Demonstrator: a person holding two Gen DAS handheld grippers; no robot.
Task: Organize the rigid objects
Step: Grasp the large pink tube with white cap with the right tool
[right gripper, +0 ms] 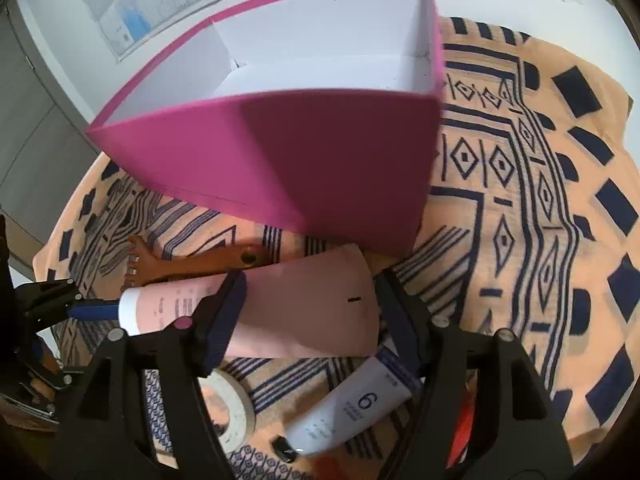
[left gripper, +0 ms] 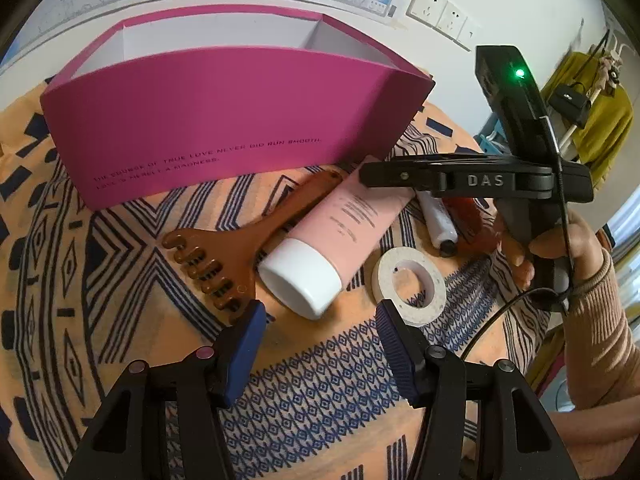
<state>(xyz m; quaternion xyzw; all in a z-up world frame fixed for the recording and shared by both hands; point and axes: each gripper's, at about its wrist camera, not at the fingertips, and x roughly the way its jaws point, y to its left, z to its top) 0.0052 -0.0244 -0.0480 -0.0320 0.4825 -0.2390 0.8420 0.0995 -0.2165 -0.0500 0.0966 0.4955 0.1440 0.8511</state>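
Bottom of the left wrist view: the left tongs [left gripper: 320, 312] stand about half open over the patterned cloth [left gripper: 320, 384] on the desk, with nothing between their blue pads. Just past them, mid-frame, lie the pink tube [left gripper: 340, 232] with its white cap nearest, a brown comb-like scraper [left gripper: 224, 256] to its left and a white tape ring [left gripper: 408, 284] to its right.

In the right wrist view the right tongs [right gripper: 308, 312] straddle the flat end of that pink tube [right gripper: 304, 312] at lower centre, jaws apart; whether the pads touch it I cannot tell. Below them sit a white tube marked 6 [right gripper: 352, 412] and the tape ring [right gripper: 232, 412].

Farther back, filling the upper half of both views, the magenta box [left gripper: 208, 128] stands open, its white inside bare where visible.
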